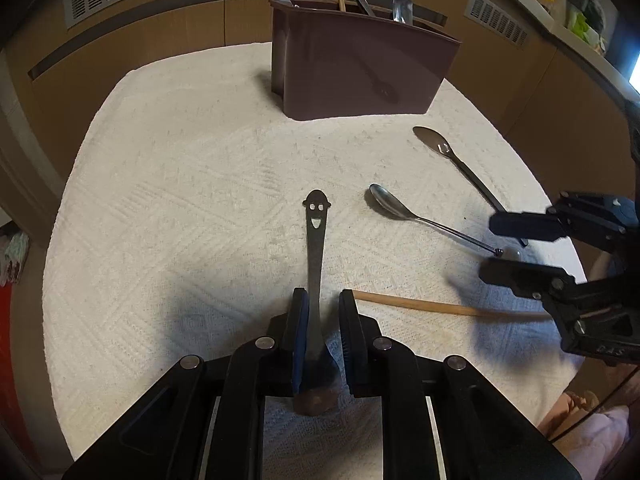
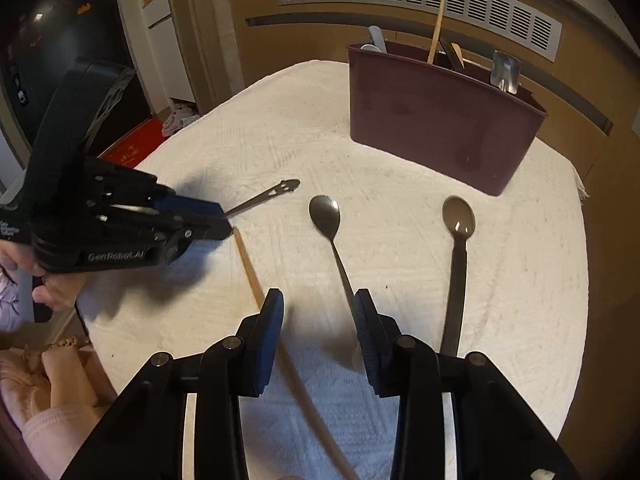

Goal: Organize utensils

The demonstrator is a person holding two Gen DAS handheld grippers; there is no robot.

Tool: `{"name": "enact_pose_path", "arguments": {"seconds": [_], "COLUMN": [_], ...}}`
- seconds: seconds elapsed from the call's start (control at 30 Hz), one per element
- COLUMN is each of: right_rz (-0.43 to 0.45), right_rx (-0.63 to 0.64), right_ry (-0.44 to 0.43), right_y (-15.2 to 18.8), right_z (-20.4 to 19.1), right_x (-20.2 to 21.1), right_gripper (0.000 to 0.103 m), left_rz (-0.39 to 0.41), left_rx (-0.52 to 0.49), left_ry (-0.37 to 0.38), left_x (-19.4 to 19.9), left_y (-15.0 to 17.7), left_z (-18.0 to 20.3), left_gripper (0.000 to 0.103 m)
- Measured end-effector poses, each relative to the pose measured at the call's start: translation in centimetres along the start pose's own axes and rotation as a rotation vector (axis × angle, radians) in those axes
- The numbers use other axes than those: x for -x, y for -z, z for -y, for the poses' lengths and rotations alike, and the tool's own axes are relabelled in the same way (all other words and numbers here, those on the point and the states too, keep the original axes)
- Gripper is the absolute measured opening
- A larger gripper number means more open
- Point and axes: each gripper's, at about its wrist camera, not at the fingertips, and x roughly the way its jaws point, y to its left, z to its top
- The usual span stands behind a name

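My left gripper (image 1: 324, 304) is shut on a metal utensil with a smiling face cut into its handle (image 1: 316, 216); the face end sticks out forward over the white cloth (image 1: 180, 200). From the right wrist view the left gripper (image 2: 226, 220) shows at the left with that handle (image 2: 280, 191). My right gripper (image 2: 318, 308) is open. The thin handle of a metal spoon (image 2: 325, 212) runs between its fingers, close to the right pad. A dark plastic spoon (image 2: 458, 216) lies right of it. A wooden chopstick (image 2: 248, 264) passes under the left finger.
A maroon utensil holder (image 1: 360, 68) stands at the back of the cloth with a chopstick and several utensils upright in it. A wall with vent grilles rises right behind it. A person's hand (image 2: 52, 292) grips the left tool near the table's left edge.
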Motion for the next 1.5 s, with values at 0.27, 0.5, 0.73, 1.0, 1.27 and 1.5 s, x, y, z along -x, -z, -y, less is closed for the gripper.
{"name": "enact_pose_path", "arguments": {"seconds": [0.27, 0.5, 0.73, 1.0, 1.27, 1.5], "right_rz": [-0.05, -0.039, 0.093, 0.206, 0.274, 0.311], "right_rx": [0.076, 0.109, -0.041, -0.169, -0.272, -0.265], "right_ry": [-0.045, 0.015, 0.005, 0.056, 0.091, 0.135], "right_y": [-4.4, -4.8, -2.9, -0.9, 0.7, 0.7], "right_z": [0.5, 0.0, 2.1, 3.8, 5.2, 4.8], "right_x": [-5.6, -5.6, 0.8, 5.8, 9.7, 11.3], "right_gripper": [0.033, 0.022, 0.022, 0.022, 0.022, 0.021], "left_rz": [-0.002, -0.028, -0.129, -0.199, 0.141, 0.272], "left_rx": [0.017, 0.007, -0.054, -0.132, 0.011, 0.055], "left_ry": [0.043, 0.055, 0.033, -0.074, 0.021, 0.061], "left_x": [0.0, -0.2, -1.8, -3.9, 3.0, 6.6], "left_y": [0.2, -0.4, -3.4, -6.4, -3.8, -4.2], "left_z": [-0.6, -0.5, 0.2, 1.9, 2.1, 2.4], "left_gripper": [0.021, 0.024, 0.024, 0.011, 0.011, 0.011]}}
